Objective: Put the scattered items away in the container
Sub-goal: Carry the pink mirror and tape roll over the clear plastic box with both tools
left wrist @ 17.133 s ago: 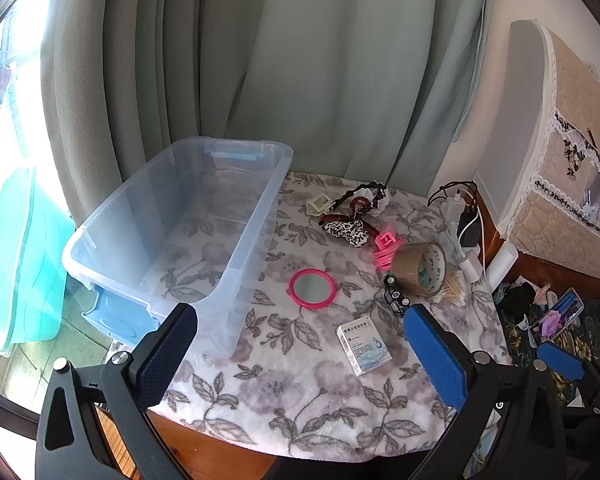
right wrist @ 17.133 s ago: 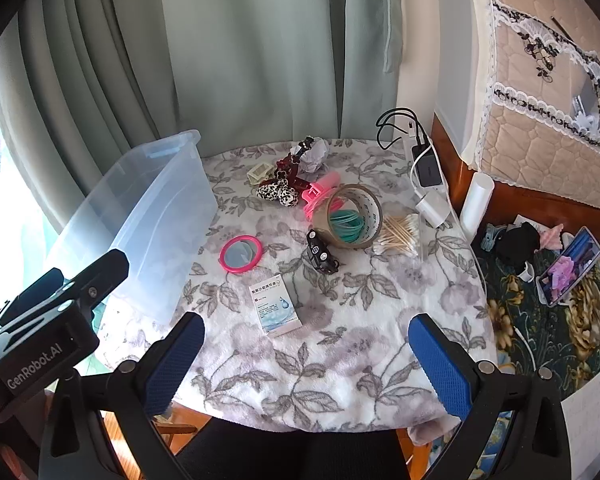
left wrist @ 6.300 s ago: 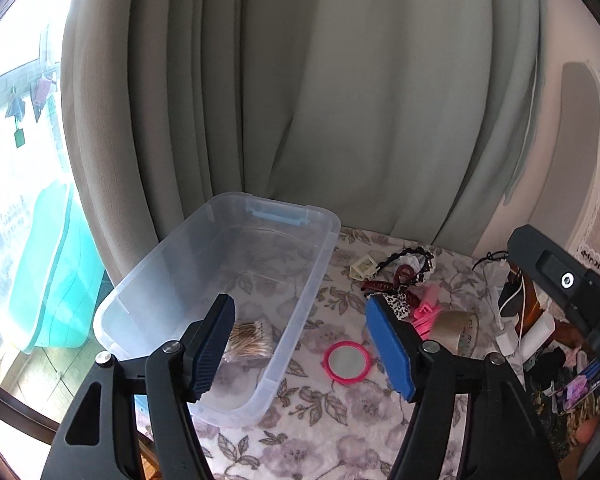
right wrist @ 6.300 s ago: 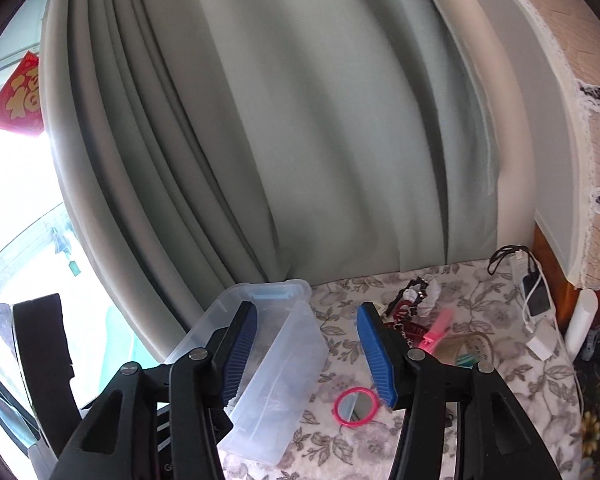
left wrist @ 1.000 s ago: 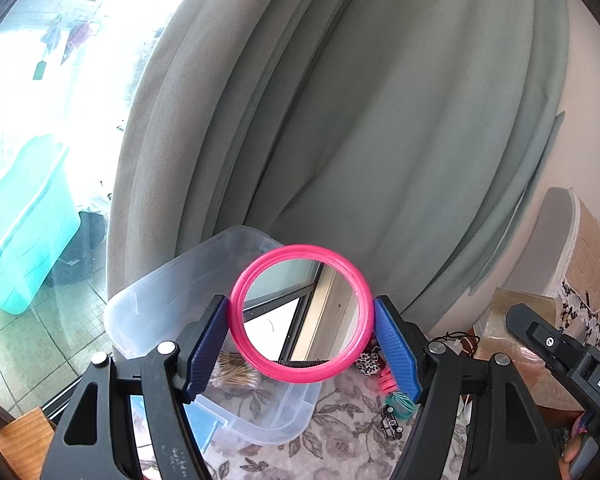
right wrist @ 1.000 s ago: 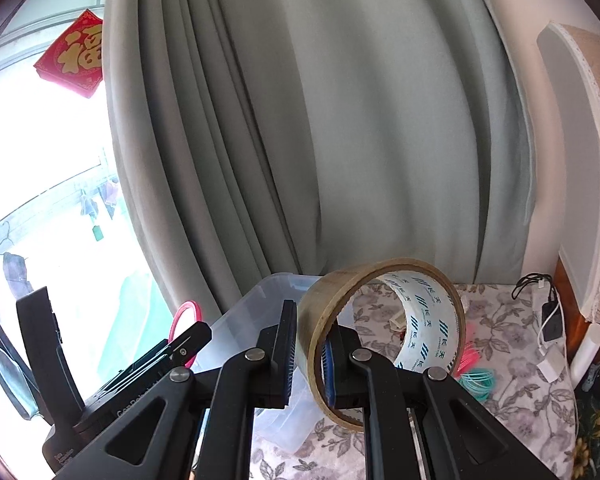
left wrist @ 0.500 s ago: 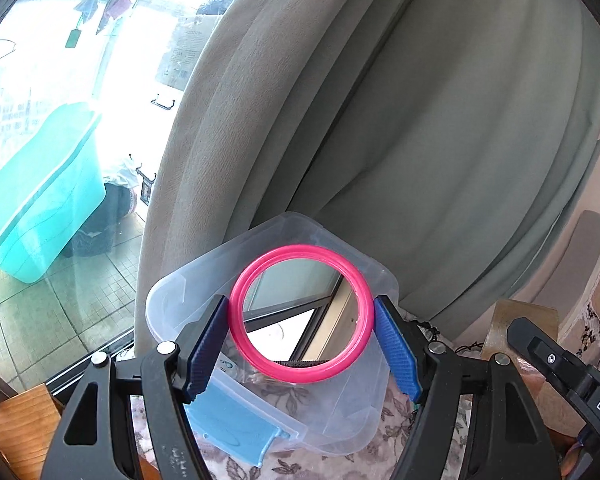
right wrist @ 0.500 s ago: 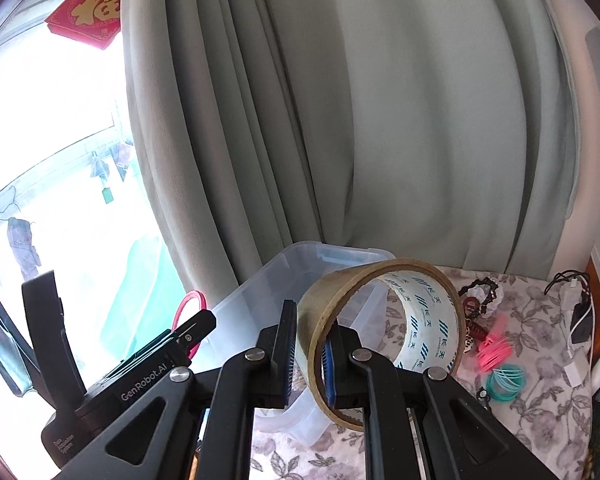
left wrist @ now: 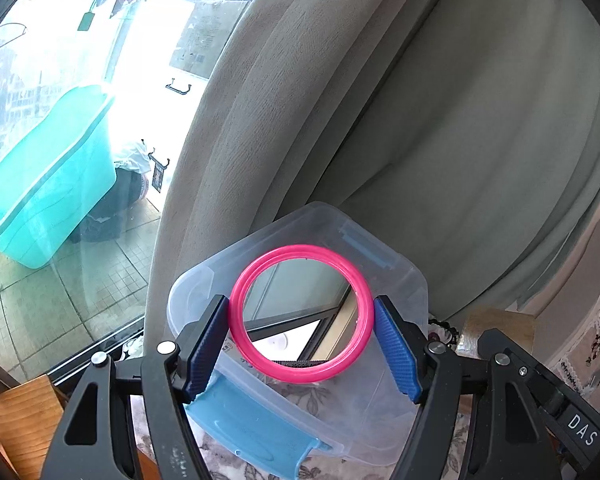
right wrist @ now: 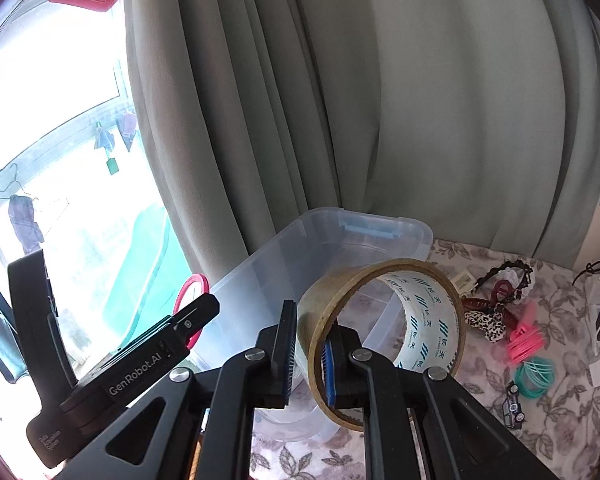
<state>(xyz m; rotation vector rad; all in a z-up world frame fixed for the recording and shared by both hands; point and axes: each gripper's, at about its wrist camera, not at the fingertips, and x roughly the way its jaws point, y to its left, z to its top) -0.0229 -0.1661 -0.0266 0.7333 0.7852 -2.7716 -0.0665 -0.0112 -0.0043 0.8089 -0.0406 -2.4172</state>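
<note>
1. While the left wrist view looks down over the clear plastic container (left wrist: 404,280), the left gripper (left wrist: 302,350) holds a round pink-rimmed mirror (left wrist: 300,314) by its edges, one blue pad (left wrist: 206,346) on each side of the rim.
2. The mirror stands upright, facing the camera, in front of and above the container's open top; whether it is inside the walls cannot be told.
3. The container has a blue latch (left wrist: 256,428) on its near end and sits on the floral tabletop (left wrist: 308,396) against the grey-green curtain (left wrist: 420,120).
4. At the right edge of this view the brown tape roll (left wrist: 496,324) shows behind the black body of the right gripper.
5. Through the window on the left, a teal tub (left wrist: 48,172) stands on a tiled floor.
6. In the right wrist view, the right gripper (right wrist: 308,356) is nearly closed, pinching the wall of the tape roll (right wrist: 384,340) between its pads, one outside and one inside the ring.
7. The roll hangs just above the container's (right wrist: 328,248) near right side.
8. The left gripper (right wrist: 188,320) shows at lower left, with the mirror's pink rim (right wrist: 192,284) behind it.
9. Scattered on the tabletop (right wrist: 560,408) to the right lie a leopard-print hair clip (right wrist: 486,324), pink hair ties (right wrist: 526,340), teal hair ties (right wrist: 536,376), a small toy car (right wrist: 514,404) and a dark headband (right wrist: 508,270).
</note>
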